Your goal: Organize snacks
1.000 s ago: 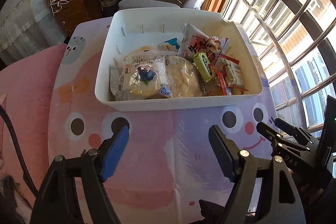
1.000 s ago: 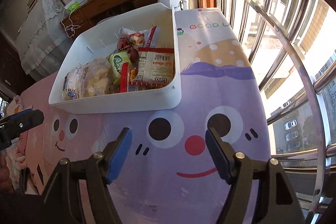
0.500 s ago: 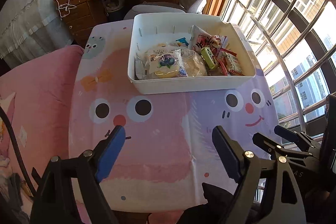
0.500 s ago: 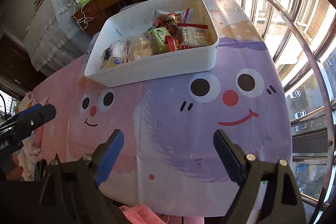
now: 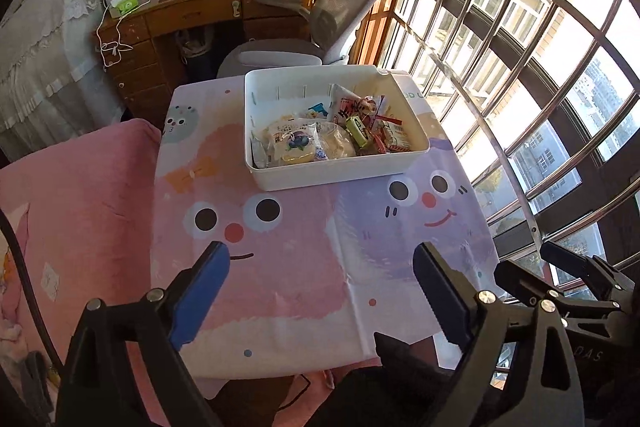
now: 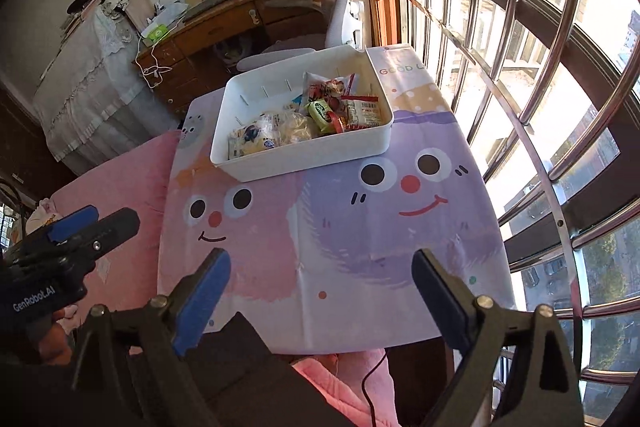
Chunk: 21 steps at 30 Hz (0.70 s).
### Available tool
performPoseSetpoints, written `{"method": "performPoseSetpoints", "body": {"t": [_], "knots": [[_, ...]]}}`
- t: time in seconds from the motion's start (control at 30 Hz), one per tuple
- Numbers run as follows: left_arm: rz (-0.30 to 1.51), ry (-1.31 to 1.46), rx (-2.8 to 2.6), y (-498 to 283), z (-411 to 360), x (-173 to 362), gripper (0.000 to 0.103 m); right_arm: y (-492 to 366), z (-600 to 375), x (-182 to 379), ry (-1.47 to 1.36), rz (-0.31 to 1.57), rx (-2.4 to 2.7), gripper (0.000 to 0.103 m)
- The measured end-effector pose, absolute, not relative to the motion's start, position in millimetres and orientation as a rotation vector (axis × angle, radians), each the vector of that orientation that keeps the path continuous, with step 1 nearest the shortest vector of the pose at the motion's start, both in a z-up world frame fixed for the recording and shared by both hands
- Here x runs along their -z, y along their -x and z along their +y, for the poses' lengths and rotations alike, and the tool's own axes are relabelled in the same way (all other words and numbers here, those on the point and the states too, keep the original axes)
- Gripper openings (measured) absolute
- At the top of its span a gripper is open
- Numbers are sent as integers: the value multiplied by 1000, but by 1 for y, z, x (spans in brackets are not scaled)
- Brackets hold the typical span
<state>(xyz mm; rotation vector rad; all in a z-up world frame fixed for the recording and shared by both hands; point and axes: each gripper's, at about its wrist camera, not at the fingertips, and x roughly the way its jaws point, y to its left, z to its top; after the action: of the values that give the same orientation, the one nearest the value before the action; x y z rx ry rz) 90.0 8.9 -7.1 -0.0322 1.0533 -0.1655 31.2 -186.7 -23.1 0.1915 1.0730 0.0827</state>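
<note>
Both grippers pulled back and up; bin now small, upper centre. Left gripper (image 5: 320, 291) spread, holding nothing; right gripper (image 6: 320, 287) likewise. Cartoon tablecloth (image 5: 304, 267) bare between. White bin (image 5: 332, 169) holds snacks (image 5: 320, 143); lower packets overlapped, labels unreadable. Desk (image 6: 224, 23) beyond.

Packet print inside the white bin (image 5: 336, 175) was too small to read. Lower snacks (image 6: 280, 131) lay hidden beneath upper ones. Tablecloth lettering (image 6: 400, 70) at the far right corner was cut short by the cloth's edge.
</note>
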Motion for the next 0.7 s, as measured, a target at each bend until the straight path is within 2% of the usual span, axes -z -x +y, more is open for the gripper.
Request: {"method": "performPoseSetpoints", "body": {"t": [0.2, 0.4, 0.57, 0.7], "knots": [[1022, 6, 156, -66, 2, 4, 93, 2, -170, 9, -129, 1038, -83, 94], [991, 20, 93, -58, 0, 1, 99, 5, -171, 8, -90, 1036, -112, 94], [967, 15, 55, -51, -14, -4, 102, 4, -188, 7, -99, 1039, -116, 101], [960, 8, 34, -44, -24, -5, 102, 2, -197, 7, -105, 1030, -133, 102]]}}
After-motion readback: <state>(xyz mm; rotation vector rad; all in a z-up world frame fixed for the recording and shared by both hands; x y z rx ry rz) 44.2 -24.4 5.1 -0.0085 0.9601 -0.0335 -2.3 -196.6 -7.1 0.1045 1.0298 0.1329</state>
